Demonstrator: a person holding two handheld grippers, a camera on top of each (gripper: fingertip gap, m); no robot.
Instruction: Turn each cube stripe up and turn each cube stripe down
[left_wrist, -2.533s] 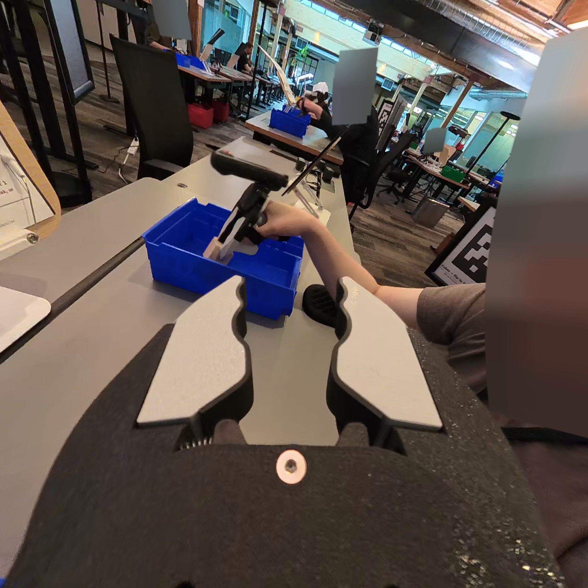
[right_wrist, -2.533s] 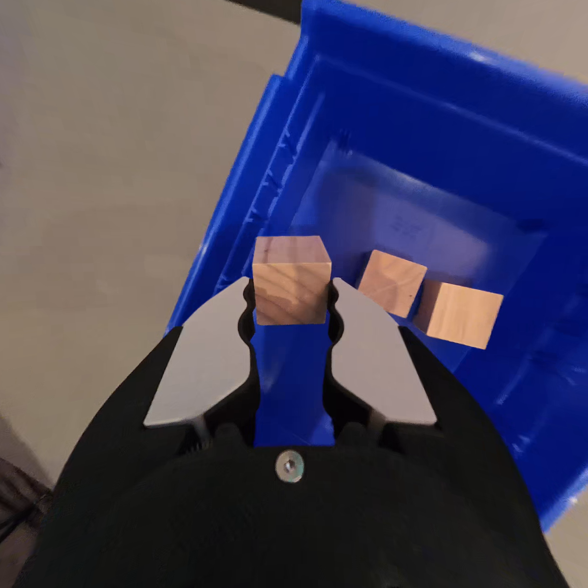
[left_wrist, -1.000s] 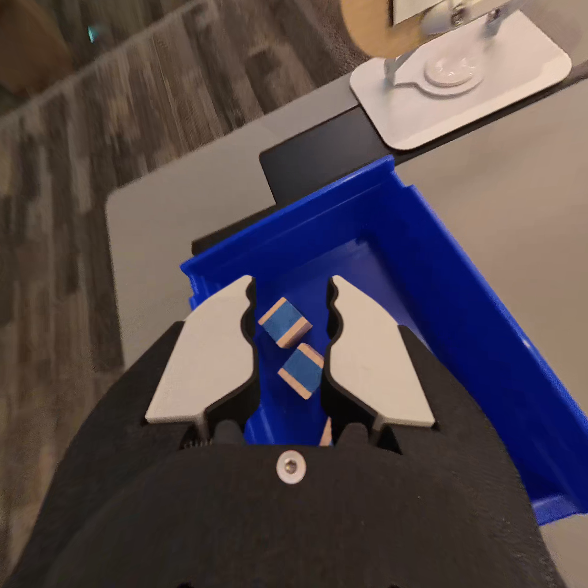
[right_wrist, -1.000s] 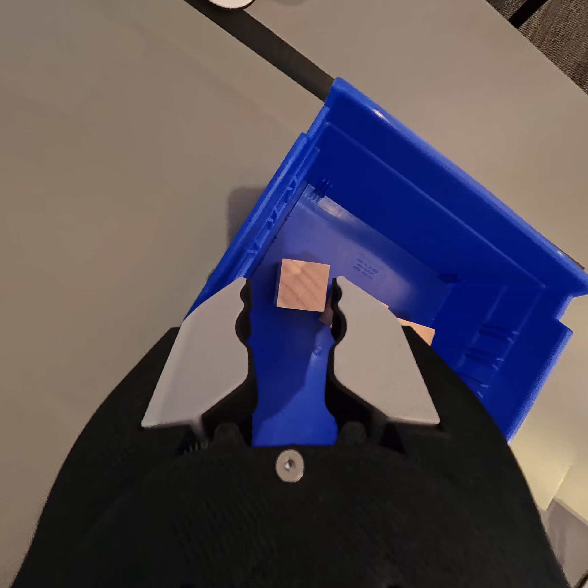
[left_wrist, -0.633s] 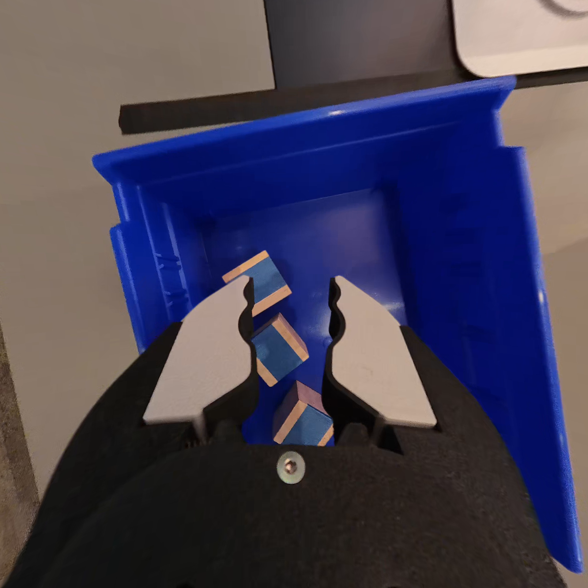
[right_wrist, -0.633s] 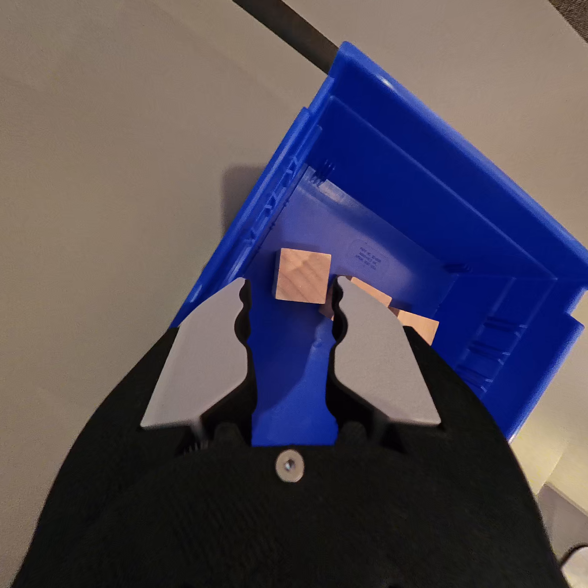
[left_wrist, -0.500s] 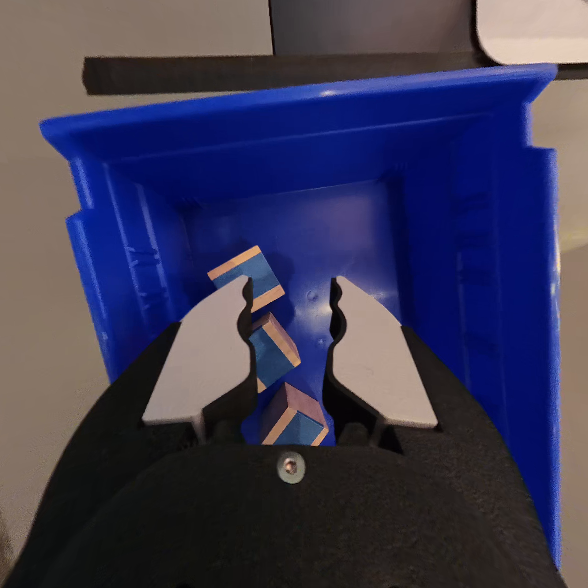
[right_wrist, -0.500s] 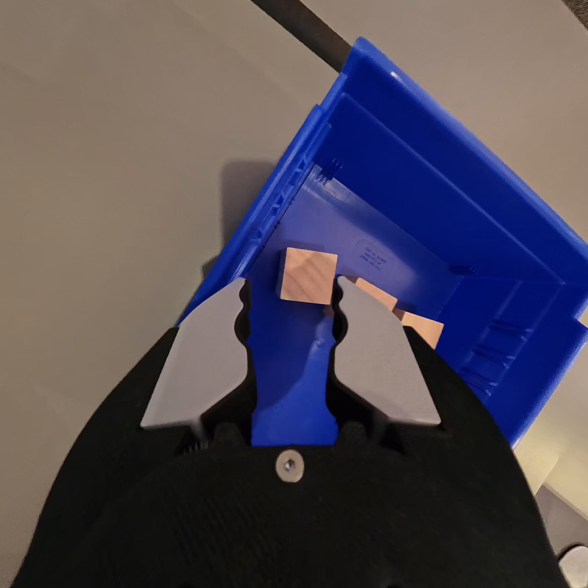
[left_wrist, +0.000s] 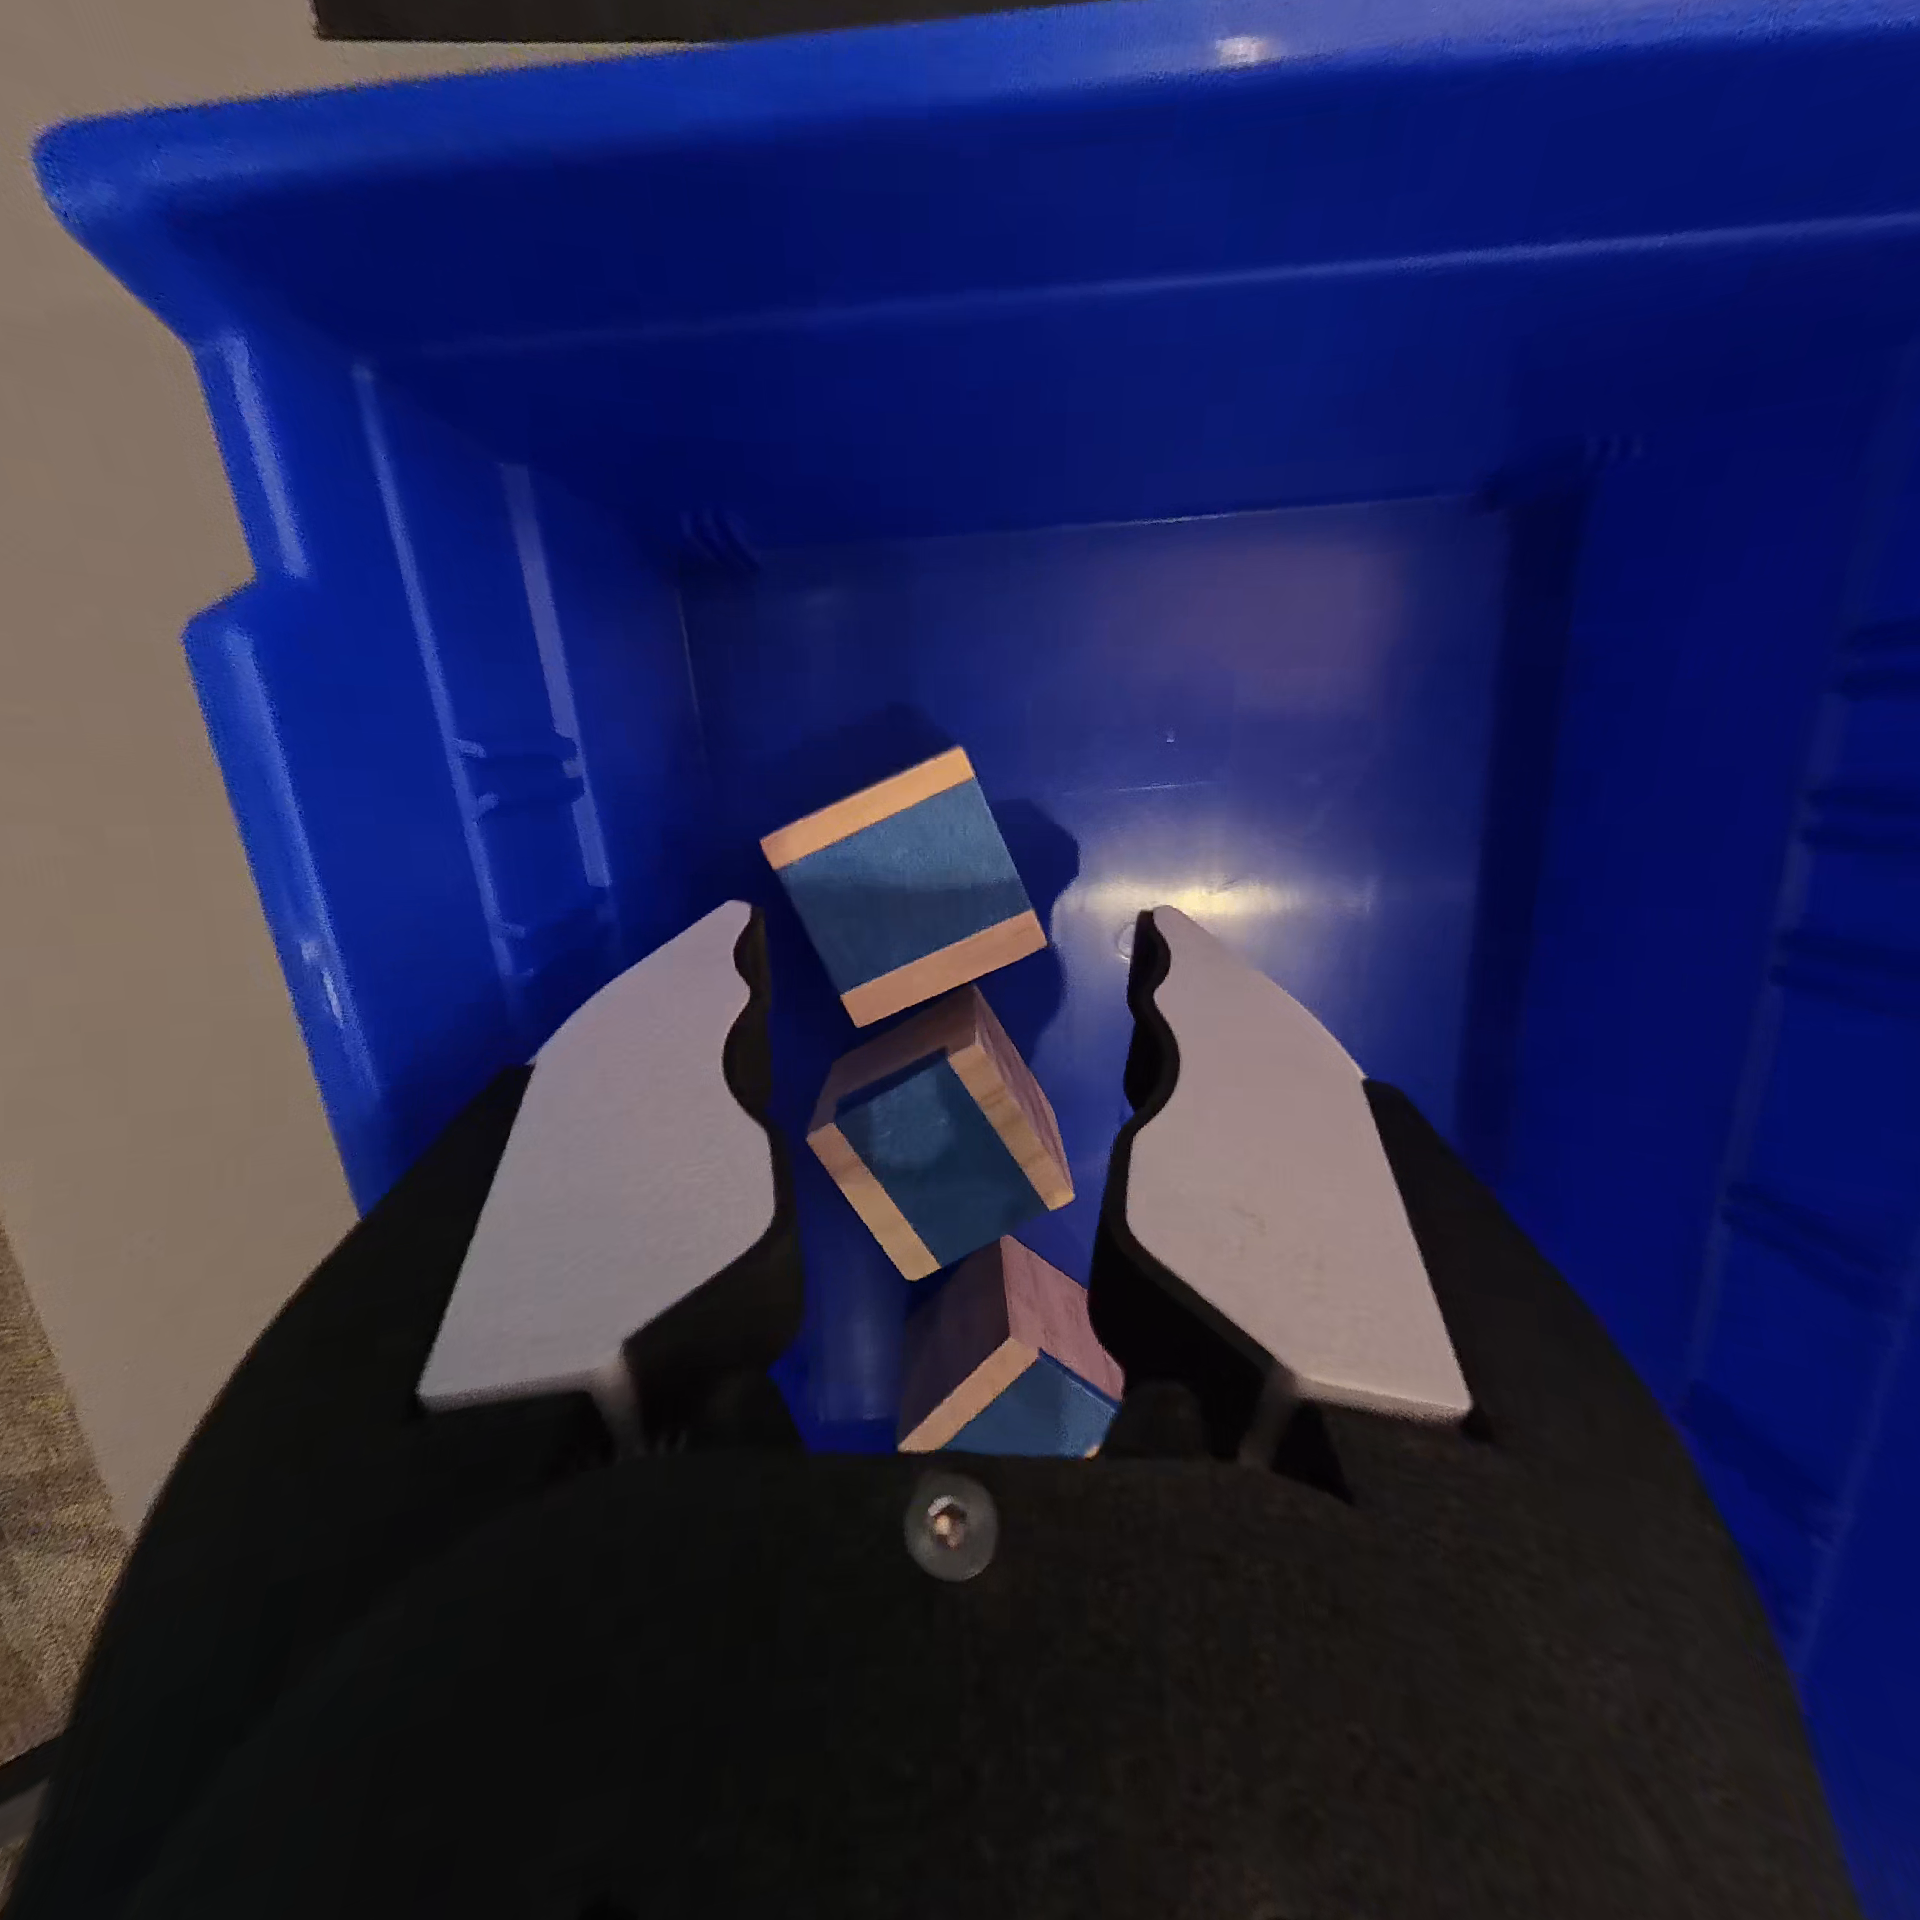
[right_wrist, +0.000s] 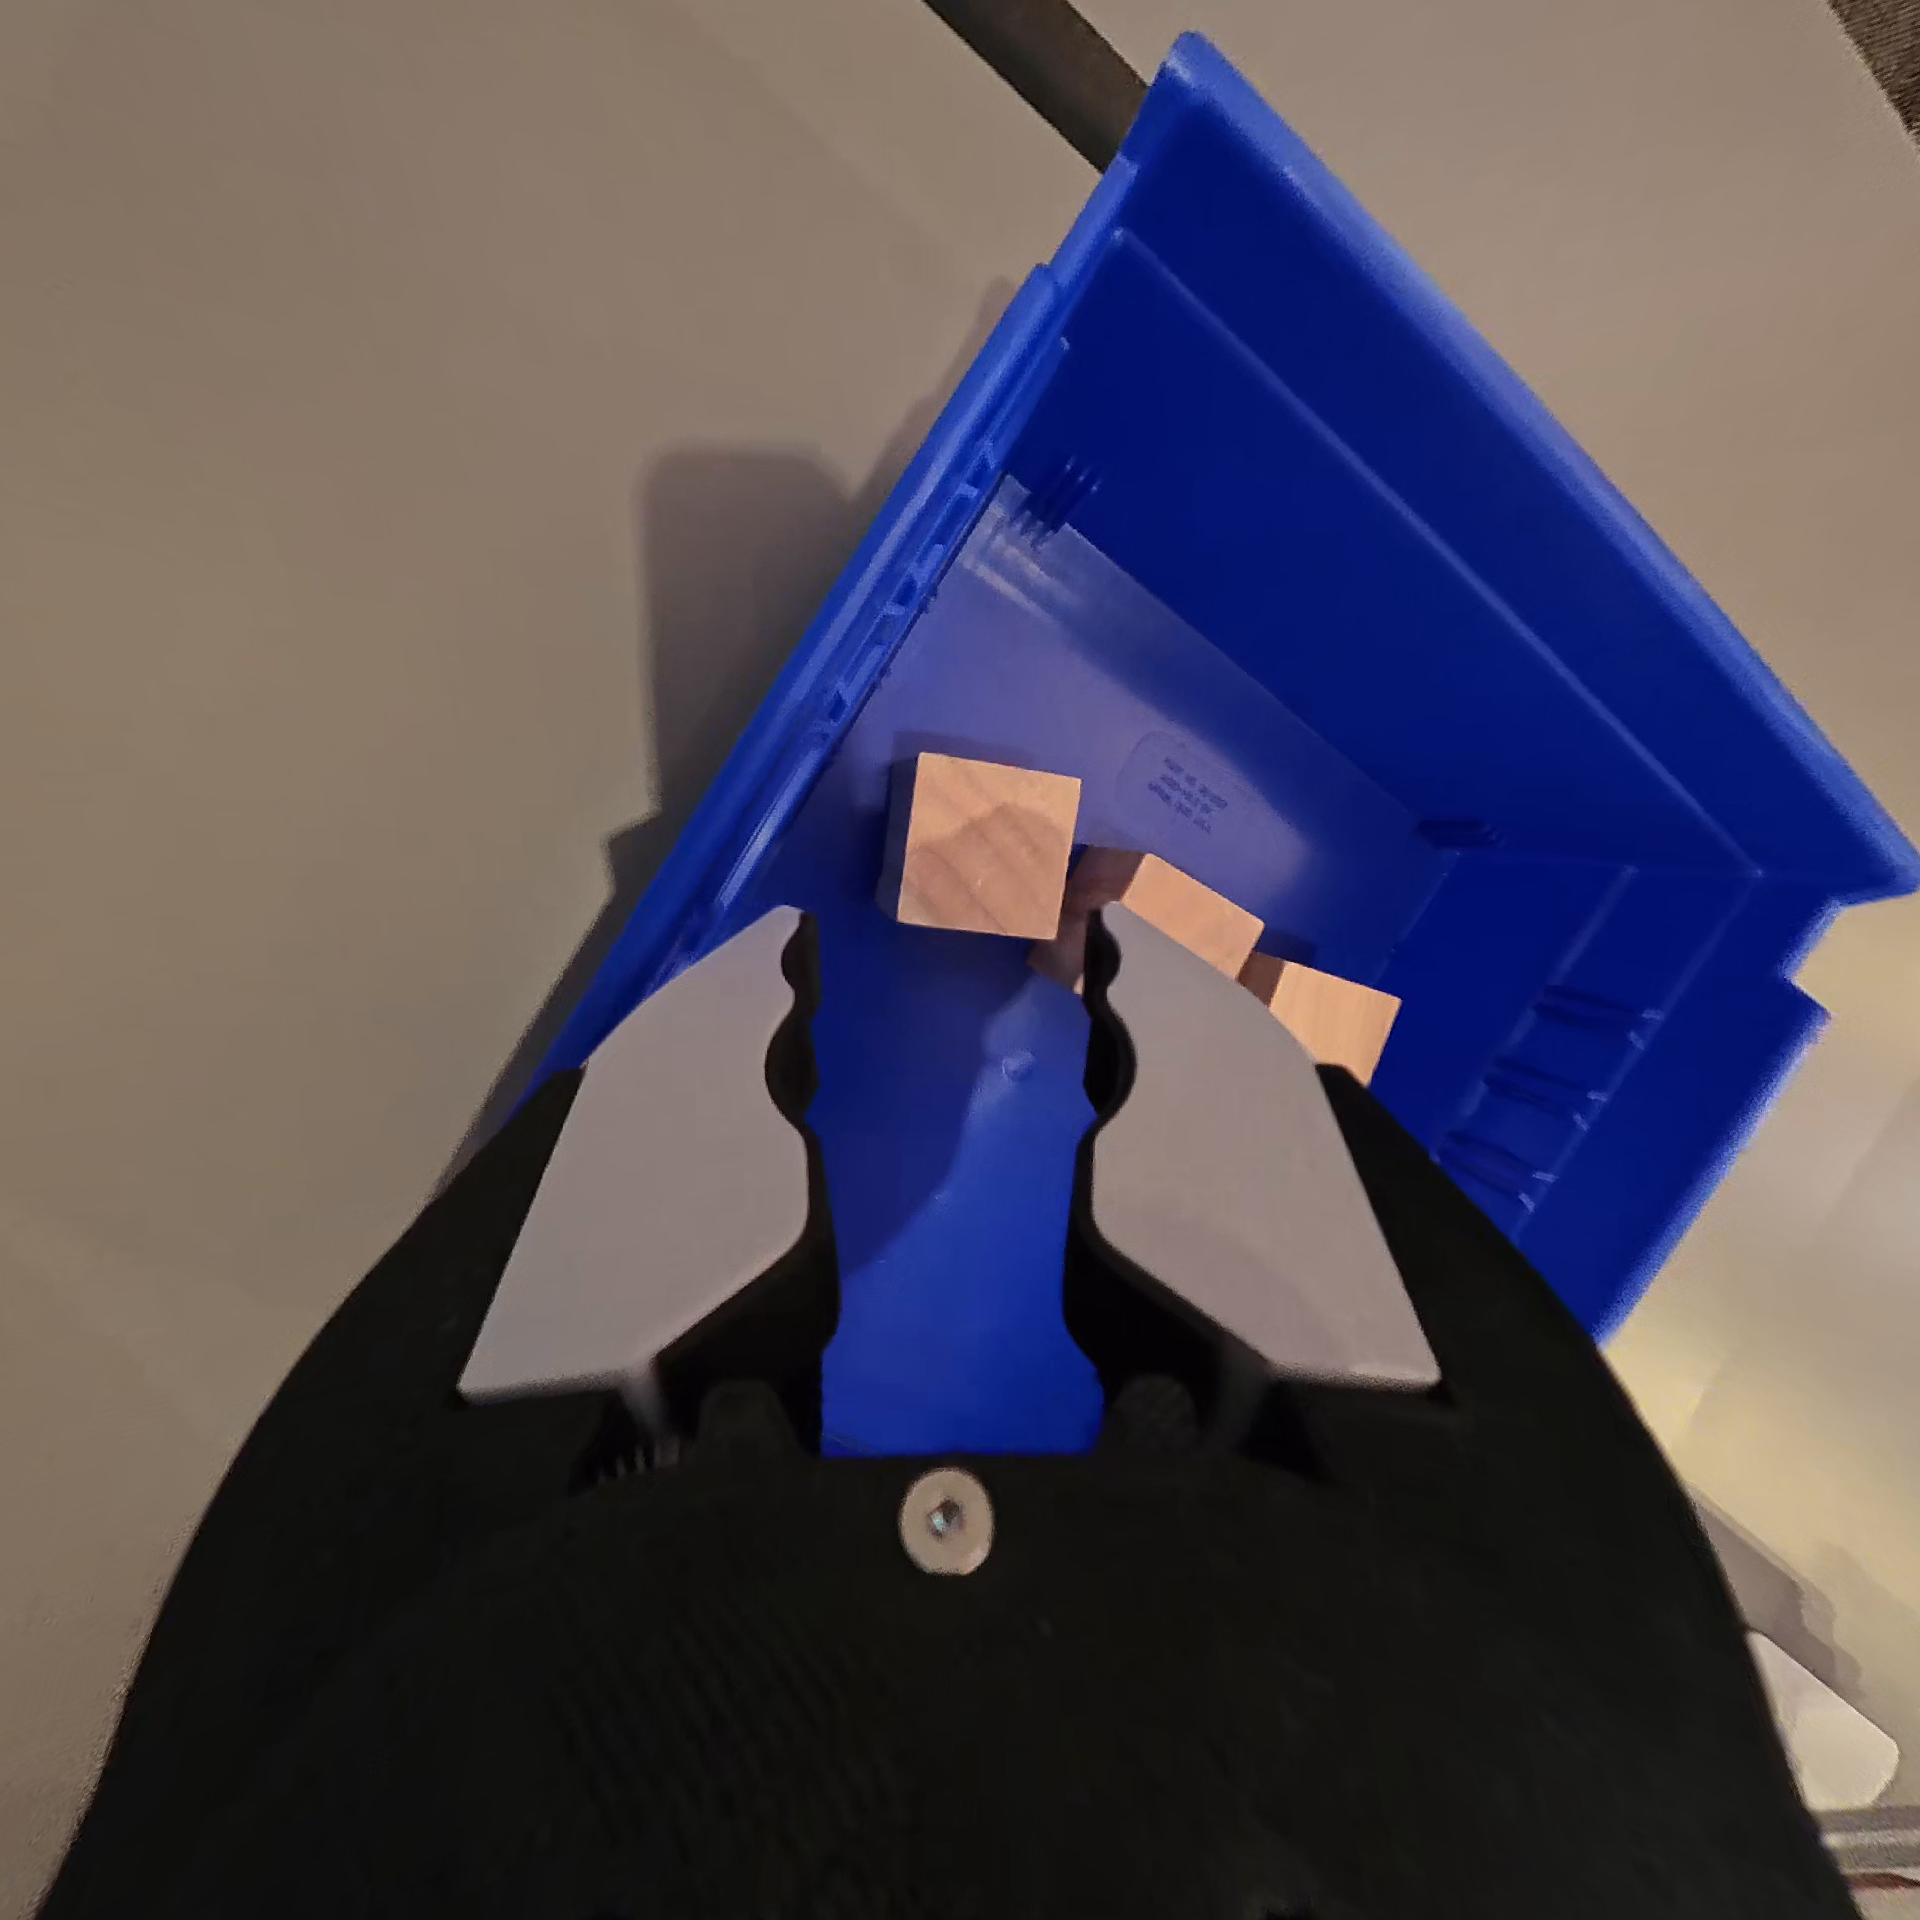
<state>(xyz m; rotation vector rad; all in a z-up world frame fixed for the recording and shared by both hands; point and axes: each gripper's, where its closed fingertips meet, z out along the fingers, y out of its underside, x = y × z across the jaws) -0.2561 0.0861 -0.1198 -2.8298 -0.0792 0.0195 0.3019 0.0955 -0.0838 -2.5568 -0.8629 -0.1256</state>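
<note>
Left gripper (left_wrist: 943, 920): jaws spread apart, nothing clasped, poised inside a blue plastic bin (left_wrist: 1039, 239). 3 wooden cubes sit on the bin floor in a rough line running from the fingertips back toward the gripper body. Far cube (left_wrist: 902, 900): just past the fingertips, nearer the left finger, wide blue stripe facing the camera with pale wood bands on 2 edges. Middle cube (left_wrist: 935, 1148): between the fingers, touching neither, blue stripe face toward the camera, turned at an angle to the far cube and just beside it. Near cube (left_wrist: 1013, 1361): low in the gap, close against the right finger's inner edge, partly hidden by the gripper body; a dark wood face and a blue stripe face both show. Whether the cubes touch each other cannot be told.

Right gripper (right_wrist: 948, 920): jaws likewise parted and empty, above a second blue bin (right_wrist: 1455, 499) set askew on a grey tabletop (right_wrist: 364, 520). 3 cubes here show plain wood only. First plain cube (right_wrist: 987, 857): just beyond the fingertips, near the bin's left wall. Second plain cube (right_wrist: 1190, 925): beside it, partly behind the right finger. Third plain cube (right_wrist: 1330, 1023): further right, also cut off by that finger. A dark strip (right_wrist: 1039, 62) crosses the table beyond the bin.
</note>
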